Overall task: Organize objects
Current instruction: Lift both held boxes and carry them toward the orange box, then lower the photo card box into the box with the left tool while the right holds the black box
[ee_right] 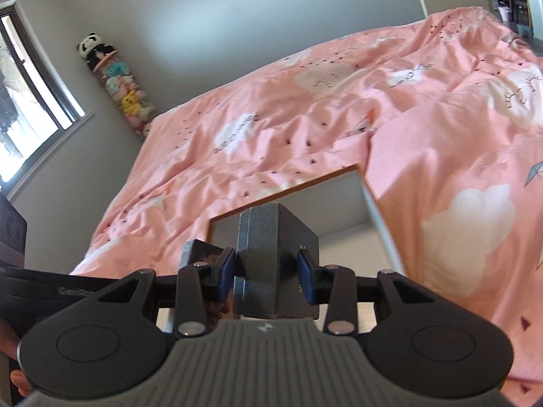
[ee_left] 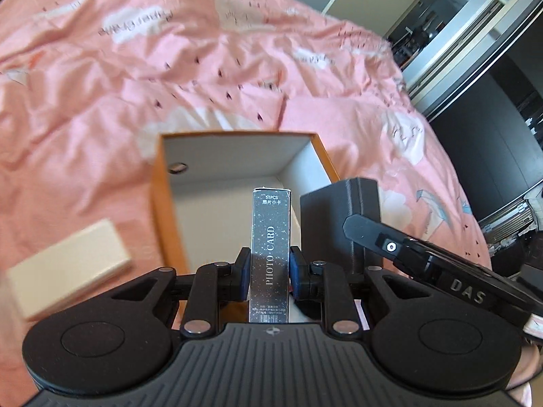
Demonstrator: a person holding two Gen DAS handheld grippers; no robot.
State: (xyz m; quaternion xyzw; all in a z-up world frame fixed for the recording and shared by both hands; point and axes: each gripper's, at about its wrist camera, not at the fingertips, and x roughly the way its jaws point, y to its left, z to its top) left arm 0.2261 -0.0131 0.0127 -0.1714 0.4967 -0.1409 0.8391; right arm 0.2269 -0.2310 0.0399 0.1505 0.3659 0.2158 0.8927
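Left claw (ee_left: 269, 273) pinches the photo card box (ee_left: 270, 237) by its narrow sides, long axis pointing ahead, above the near edge of the orange box (ee_left: 163, 183); held edge-on, it should probably slot down inside. Right claw (ee_right: 266, 269) clamps the dark case (ee_right: 271, 257) across its width, also over the orange box's open mouth, to the card box's right. Both loads appear staged for deposit. One cream box (ee_left: 68, 268) lies on the pink bed cover (ee_left: 101, 84), left of the orange box, not yet collected.

Left gripper (ee_left: 269, 271) clamps a silver photo-card box (ee_left: 270, 254) upright above an open orange box (ee_left: 237, 169) on a pink bedspread (ee_left: 135, 68).
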